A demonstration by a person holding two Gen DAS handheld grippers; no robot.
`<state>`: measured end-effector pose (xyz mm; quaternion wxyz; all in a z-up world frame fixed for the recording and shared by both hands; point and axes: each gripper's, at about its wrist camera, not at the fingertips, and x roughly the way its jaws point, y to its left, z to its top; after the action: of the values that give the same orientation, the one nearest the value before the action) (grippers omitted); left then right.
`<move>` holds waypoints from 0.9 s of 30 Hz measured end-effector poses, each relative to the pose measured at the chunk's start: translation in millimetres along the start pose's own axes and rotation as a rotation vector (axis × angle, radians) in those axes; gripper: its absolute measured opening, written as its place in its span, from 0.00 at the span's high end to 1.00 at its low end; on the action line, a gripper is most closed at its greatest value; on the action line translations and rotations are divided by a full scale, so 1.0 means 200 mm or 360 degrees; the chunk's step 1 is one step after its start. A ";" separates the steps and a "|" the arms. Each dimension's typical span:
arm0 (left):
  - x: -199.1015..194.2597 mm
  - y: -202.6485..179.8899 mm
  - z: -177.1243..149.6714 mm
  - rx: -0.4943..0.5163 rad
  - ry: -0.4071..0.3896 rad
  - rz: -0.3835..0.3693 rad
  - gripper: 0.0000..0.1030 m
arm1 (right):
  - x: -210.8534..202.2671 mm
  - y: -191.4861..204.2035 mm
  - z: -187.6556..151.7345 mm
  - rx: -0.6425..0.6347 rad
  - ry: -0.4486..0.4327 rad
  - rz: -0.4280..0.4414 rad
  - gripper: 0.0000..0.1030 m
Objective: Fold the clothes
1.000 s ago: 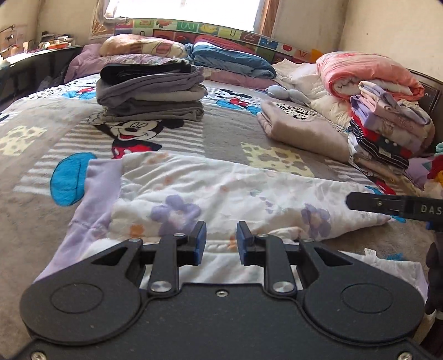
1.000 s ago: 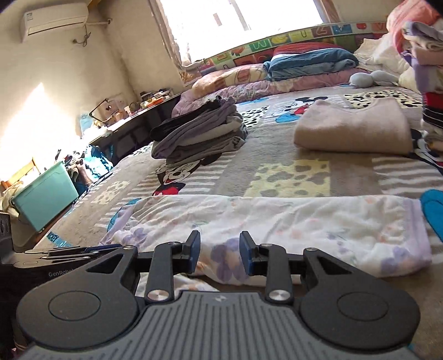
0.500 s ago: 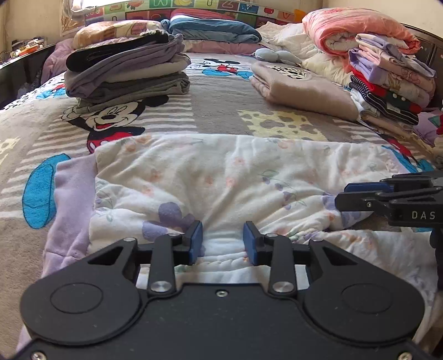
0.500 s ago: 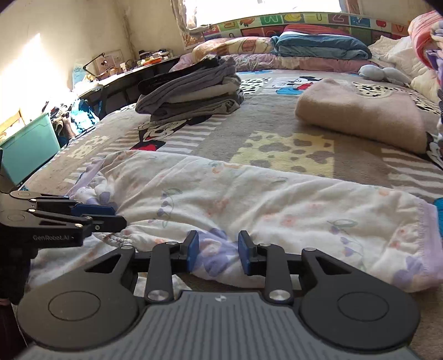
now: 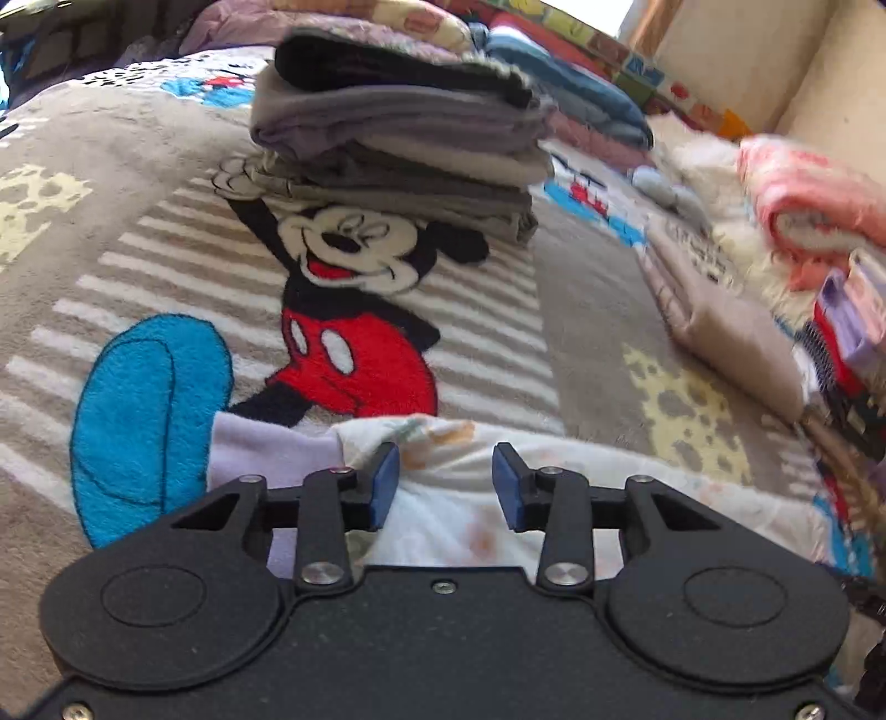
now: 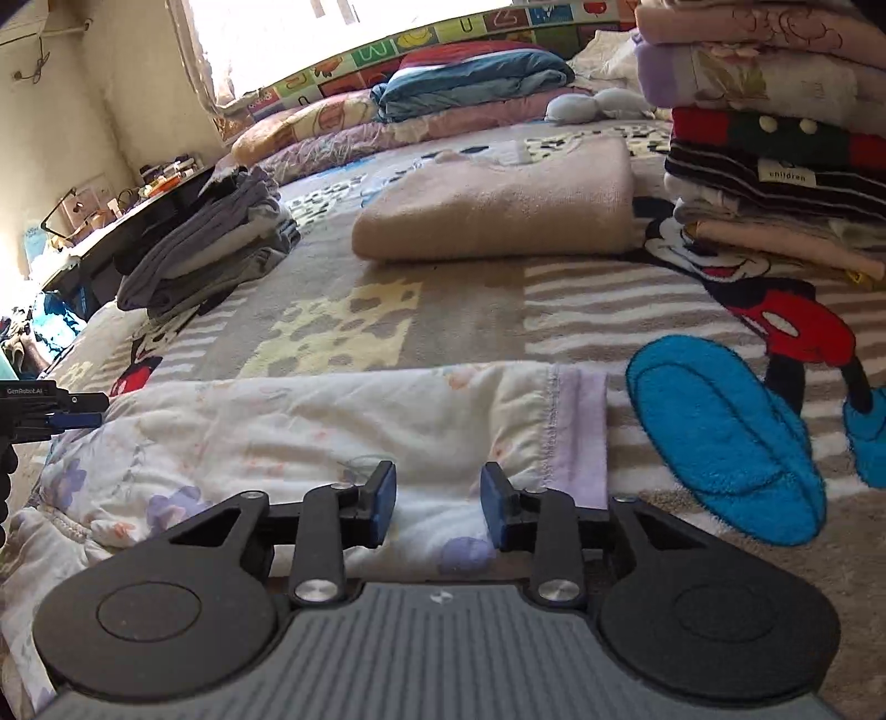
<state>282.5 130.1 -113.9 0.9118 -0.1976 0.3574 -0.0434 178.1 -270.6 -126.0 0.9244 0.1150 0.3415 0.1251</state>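
Floral garment [image 6: 310,426] near edge hidden behind right gripper [image 6: 437,498], fingers apart

Open blanket [image 6: 470,310] ahead; clothes stacks [image 6: 775,166] flank it.

Cartoon-mouse blanket [image 6: 470,310], alphabet headboard [image 6: 387,52], cluttered side table [image 6: 138,205], pillows [image 6: 310,127]

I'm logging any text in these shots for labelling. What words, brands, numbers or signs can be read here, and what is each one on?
"children": white tag on the dark striped garment in the folded pile.
"GenRobot.AI": side of the left gripper, seen from the right wrist camera.
Letter tiles on the colourful strip under the window: too blurred to read reliably.
No readable text in the left wrist view.
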 end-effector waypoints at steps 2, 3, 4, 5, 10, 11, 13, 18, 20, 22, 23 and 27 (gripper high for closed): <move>0.04 0.03 -0.02 0.0002 0.0078 0.0095 0.63 | 0.04 -0.03 -0.01 0.0005 0.0046 -0.0033 0.58; 0.07 0.03 -0.04 0.0048 0.0104 0.0114 0.65 | 0.06 -0.04 -0.02 0.0006 0.0062 -0.0035 0.58; 0.10 0.03 -0.06 0.0099 0.0122 0.0126 0.65 | 0.07 -0.05 -0.03 0.0003 0.0066 -0.0025 0.58; 0.10 0.01 -0.06 0.0139 0.0130 0.0149 0.65 | 0.08 -0.05 -0.02 -0.0012 0.0077 -0.0030 0.58; -0.06 -0.11 -0.07 0.0309 0.0062 0.0217 0.57 | -0.08 -0.01 0.01 -0.0057 0.0016 0.0000 0.58; -0.11 -0.14 -0.10 0.0359 0.0033 0.0228 0.57 | -0.13 0.00 0.00 -0.0080 -0.0010 0.0015 0.58; -0.22 -0.19 -0.17 0.0460 -0.0026 0.0238 0.57 | -0.24 0.03 -0.02 -0.0132 -0.0059 0.0050 0.58; -0.40 -0.35 -0.41 0.0600 -0.0113 0.0140 0.57 | -0.47 0.17 -0.16 -0.0336 -0.0119 0.0142 0.58; -0.43 -0.44 -0.51 0.0656 -0.0146 0.0081 0.57 | -0.54 0.23 -0.24 -0.0419 -0.0114 0.0154 0.58; -0.44 -0.54 -0.61 0.0736 -0.0165 0.0019 0.57 | -0.58 0.27 -0.32 -0.0490 -0.0100 0.0144 0.58; -0.43 -0.59 -0.65 0.0777 -0.0162 -0.0015 0.57 | -0.60 0.29 -0.36 -0.0514 -0.0093 0.0137 0.58; -0.32 -0.71 -0.84 0.0884 -0.0079 -0.0081 0.57 | -0.53 0.25 -0.49 -0.0512 0.0038 0.0096 0.54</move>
<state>131.2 -41.0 -130.5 0.9381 0.0501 0.3043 -0.1579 28.2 -243.3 -120.4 0.9225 -0.0258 0.3245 0.2072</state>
